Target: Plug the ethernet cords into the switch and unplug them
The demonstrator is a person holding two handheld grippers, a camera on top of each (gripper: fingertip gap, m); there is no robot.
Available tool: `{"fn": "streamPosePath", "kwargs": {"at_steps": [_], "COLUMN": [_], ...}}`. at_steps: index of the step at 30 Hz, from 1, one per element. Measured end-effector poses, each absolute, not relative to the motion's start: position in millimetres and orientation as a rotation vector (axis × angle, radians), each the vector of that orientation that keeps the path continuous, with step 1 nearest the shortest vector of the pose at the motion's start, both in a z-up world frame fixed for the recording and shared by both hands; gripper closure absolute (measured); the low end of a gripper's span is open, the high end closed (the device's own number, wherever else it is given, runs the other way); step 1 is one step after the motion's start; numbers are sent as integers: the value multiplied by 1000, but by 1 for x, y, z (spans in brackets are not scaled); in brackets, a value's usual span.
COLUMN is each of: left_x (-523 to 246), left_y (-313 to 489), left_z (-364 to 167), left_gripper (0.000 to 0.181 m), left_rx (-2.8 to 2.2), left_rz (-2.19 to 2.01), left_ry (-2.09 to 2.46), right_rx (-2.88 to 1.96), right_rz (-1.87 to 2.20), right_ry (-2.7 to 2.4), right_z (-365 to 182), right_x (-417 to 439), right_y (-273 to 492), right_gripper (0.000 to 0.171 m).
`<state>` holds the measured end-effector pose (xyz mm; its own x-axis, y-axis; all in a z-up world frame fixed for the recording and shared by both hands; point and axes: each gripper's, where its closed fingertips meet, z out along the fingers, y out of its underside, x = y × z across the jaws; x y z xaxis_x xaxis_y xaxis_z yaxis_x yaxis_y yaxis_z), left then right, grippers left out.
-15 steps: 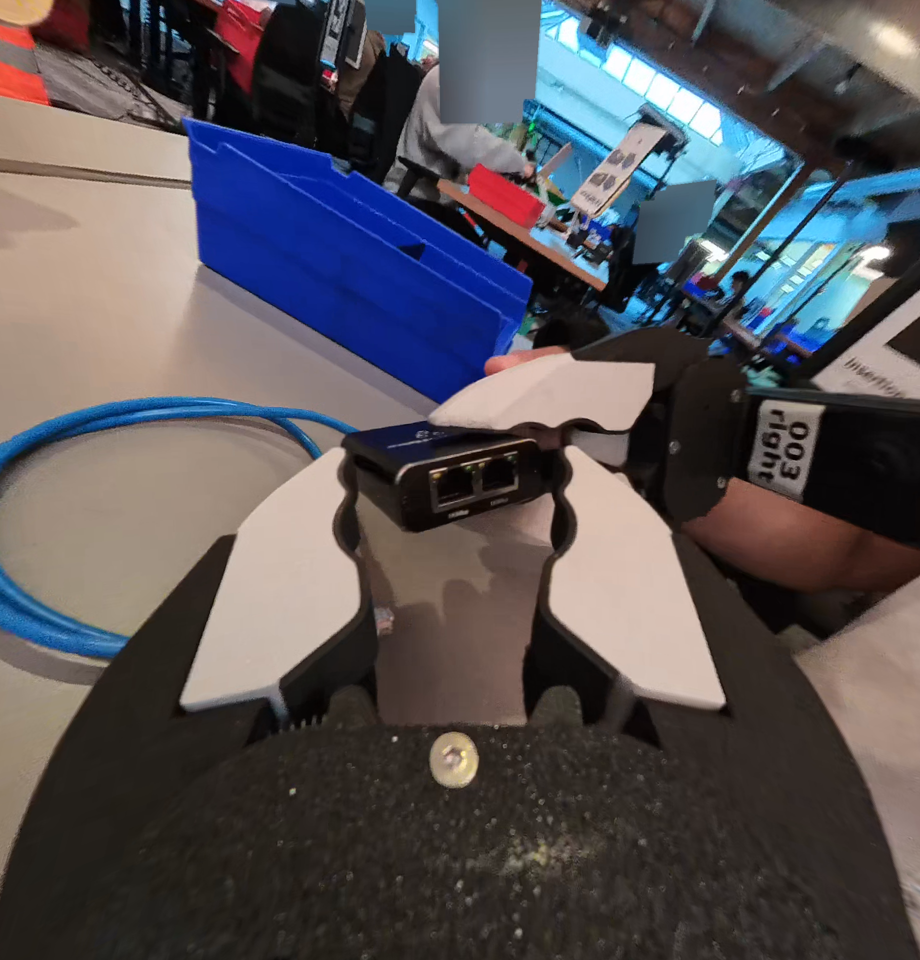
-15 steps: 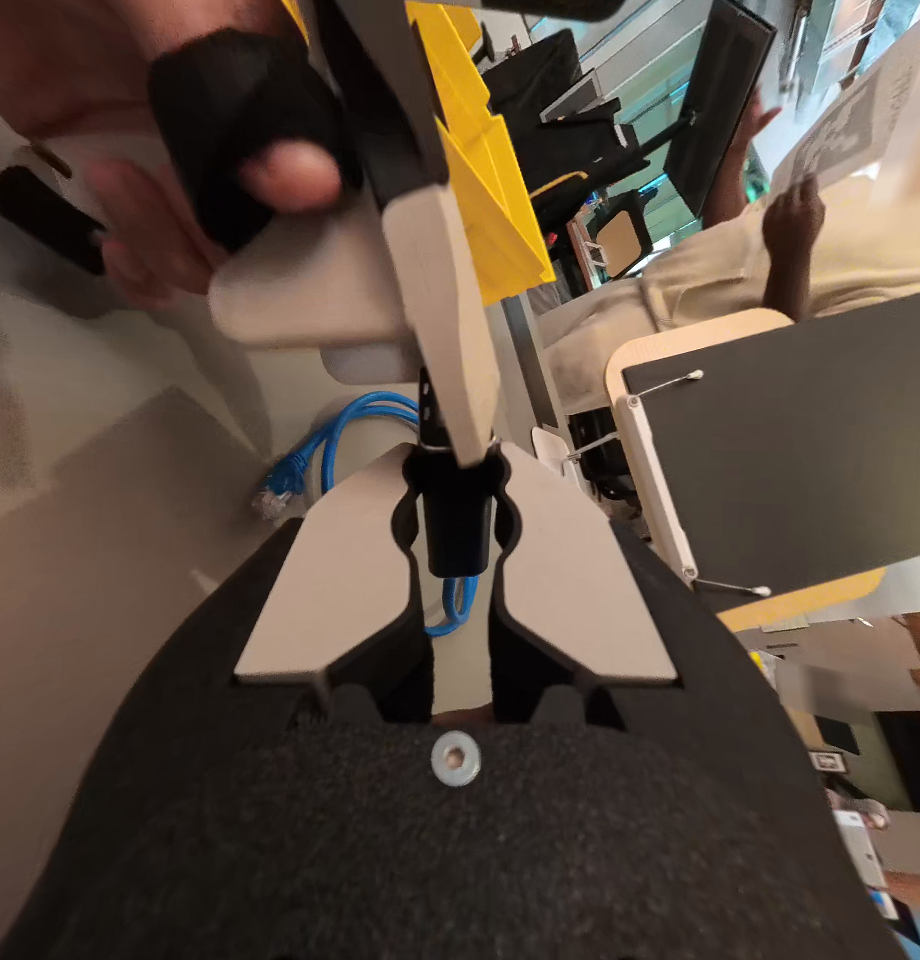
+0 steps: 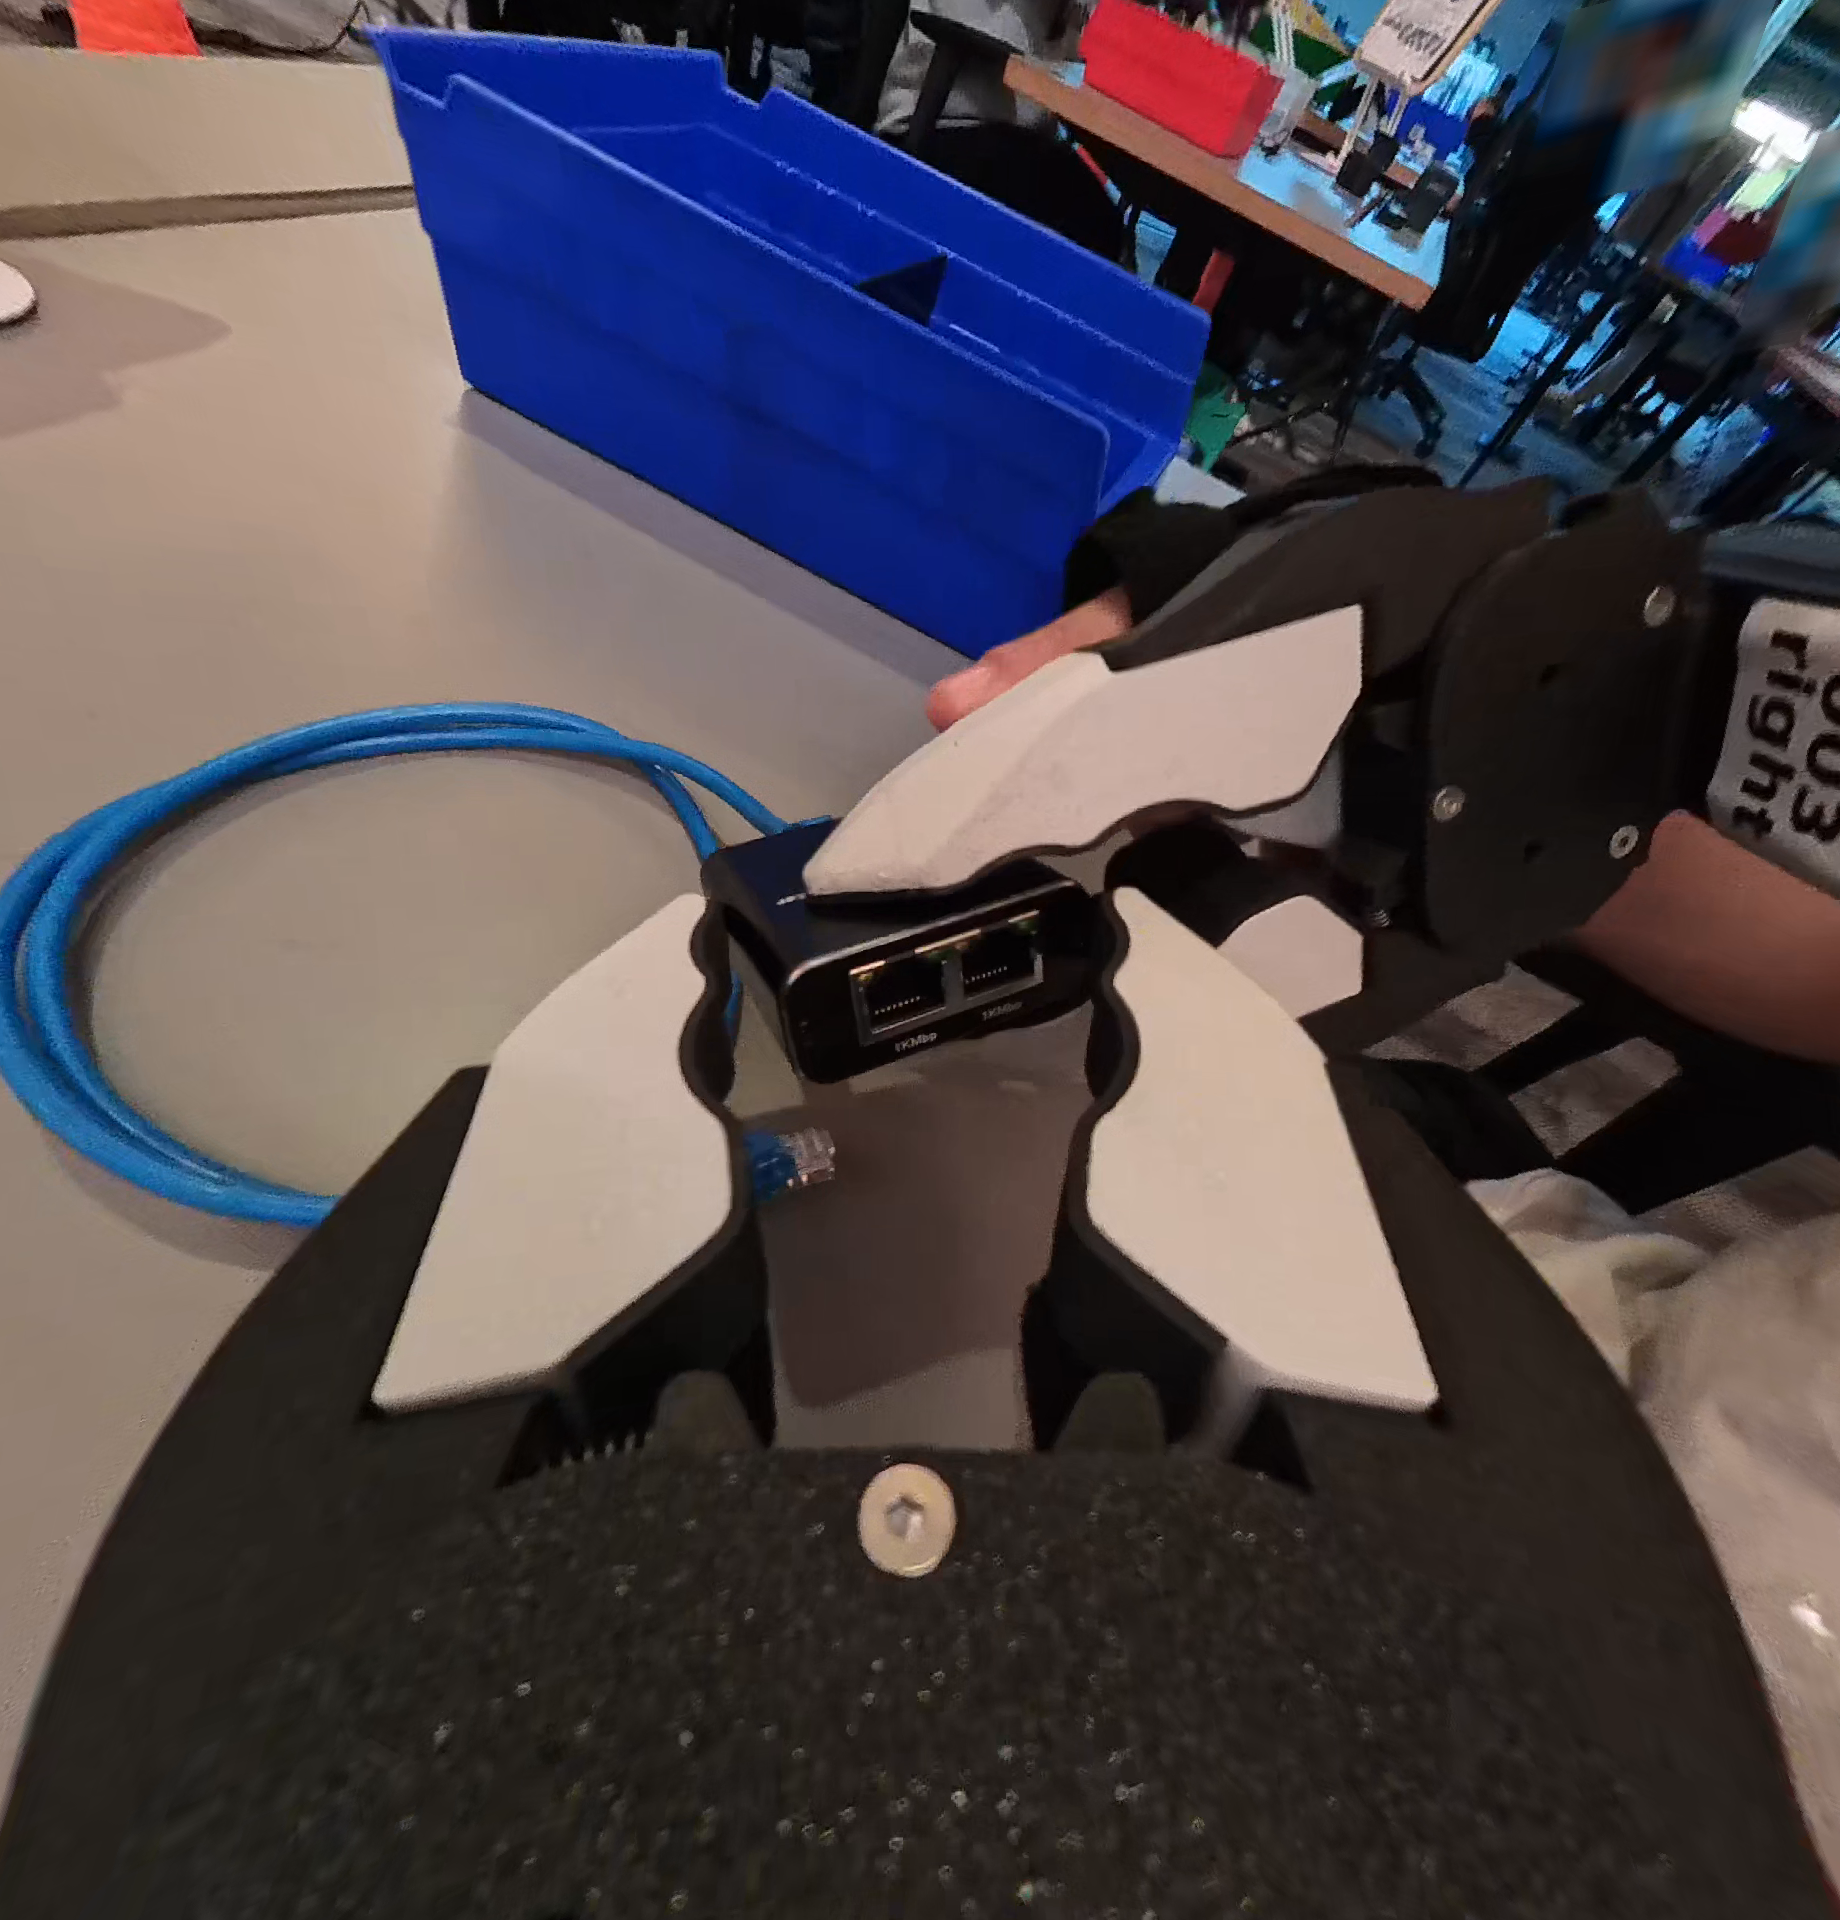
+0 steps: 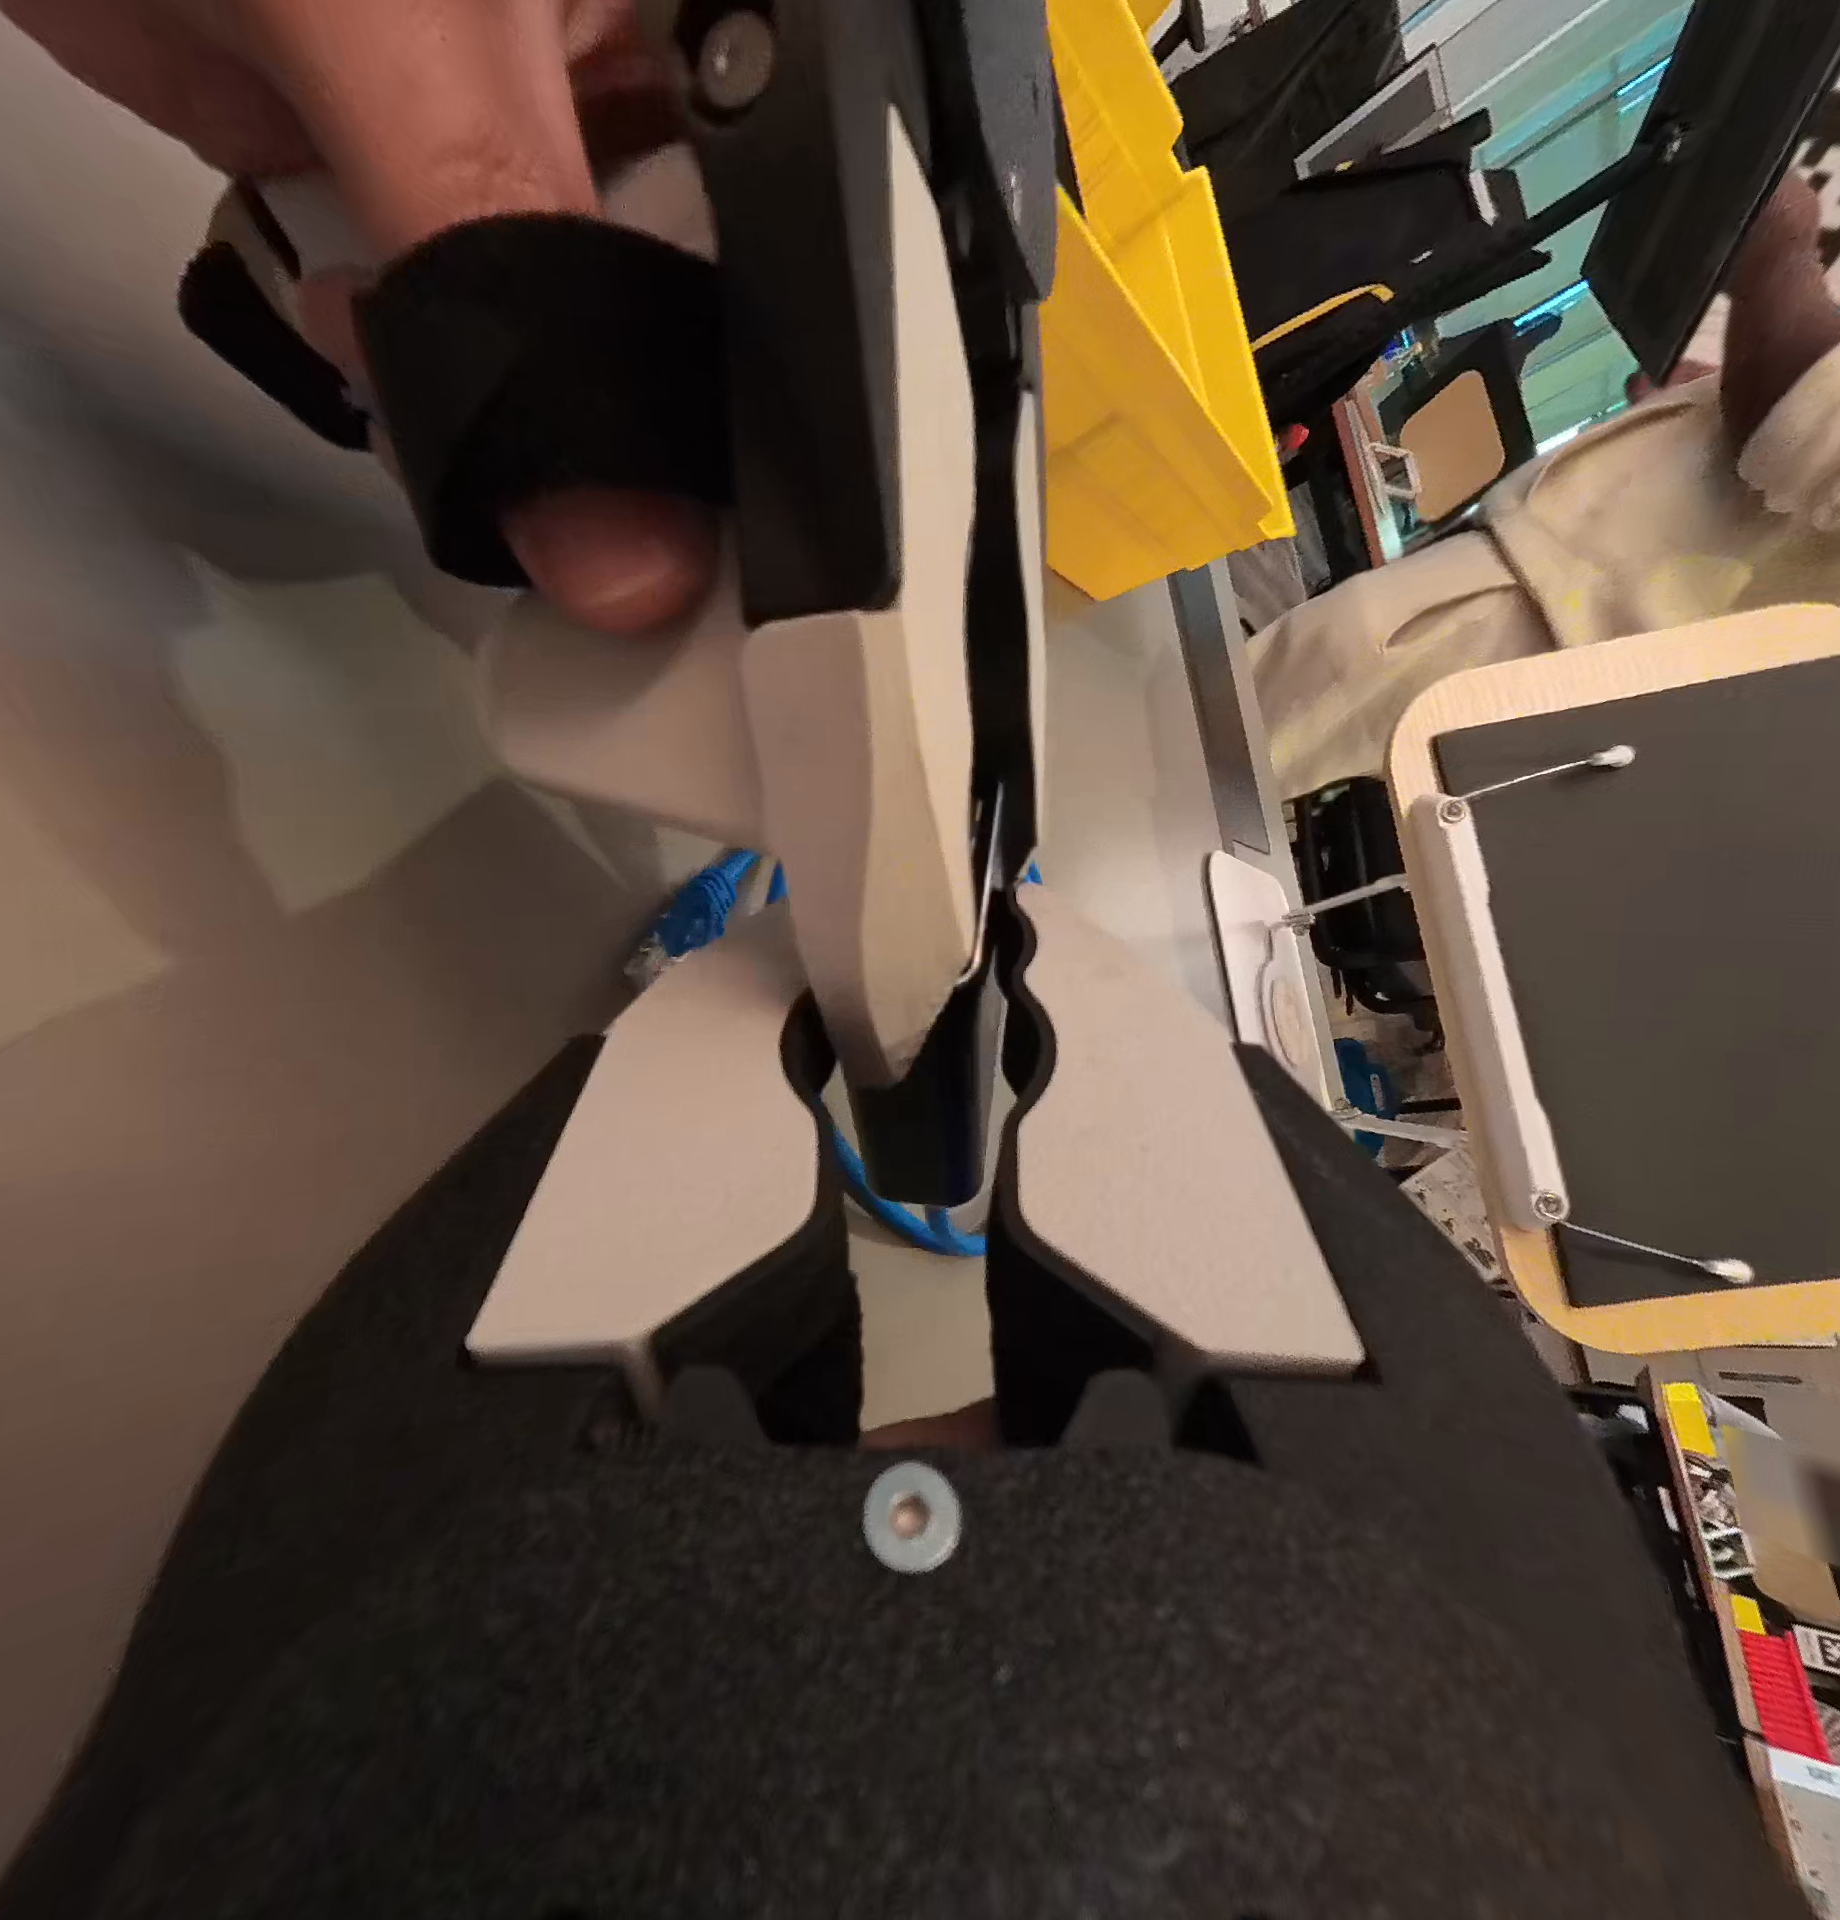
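A small black switch [image 3: 947, 997] has two empty ports facing my left wrist camera. My left gripper [image 3: 900, 987] has its fingertips against the switch's two sides. My right gripper [image 3: 895, 935] comes in from the right and is shut on the switch from above and below; the right wrist view shows it [image 4: 926, 1049] clamped on the switch [image 4: 916, 1132]. A blue ethernet cord [image 3: 33, 1039] lies coiled on the table [image 3: 272, 520]. One end runs to the switch's back. Its loose plug [image 3: 791, 1158] lies under the switch and also shows in the right wrist view [image 4: 687, 925].
A blue bin [image 3: 791, 364] stands on the table behind the switch. A yellow bin [image 4: 1134, 364] stands beyond the left gripper's finger [image 4: 885, 831]. A seated person [image 4: 1518, 540] and a black board with a wooden rim [image 4: 1674, 987] are past the table edge. Both grippers' tips are close together, under 4 cm apart.
The left wrist camera has tilted down and closed in on the switch. The left fingers have narrowed slightly onto it. The right gripper's upper finger now covers more of the switch's top.
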<state>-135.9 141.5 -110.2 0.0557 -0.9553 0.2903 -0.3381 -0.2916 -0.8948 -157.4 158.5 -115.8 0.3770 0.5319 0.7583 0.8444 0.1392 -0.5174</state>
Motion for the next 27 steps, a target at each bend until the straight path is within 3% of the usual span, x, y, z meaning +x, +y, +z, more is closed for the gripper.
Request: {"fn": "streamPosePath", "kwargs": {"at_steps": [8, 16, 23, 27], "left_x": [-161, -210, -255, -284], "left_y": [168, 157, 140, 162], "left_z": [-87, -84, -100, -97], "left_gripper": [126, 125, 121, 134], "left_rx": [-1619, -1544, -1540, -1535], "left_rz": [-1259, -1014, -846, -637], "left_ry": [1144, 1119, 1013, 1023], "right_rx": [-1462, -1239, -1197, -1156], "right_rz": [-379, -644, -506, -519], "right_ry": [-1228, -1206, -1215, -1283], "right_z": [-107, -77, -120, -135], "right_x": [-146, -117, -122, -128], "right_y": [182, 283, 285, 269], "right_gripper": [146, 146, 146, 147]}}
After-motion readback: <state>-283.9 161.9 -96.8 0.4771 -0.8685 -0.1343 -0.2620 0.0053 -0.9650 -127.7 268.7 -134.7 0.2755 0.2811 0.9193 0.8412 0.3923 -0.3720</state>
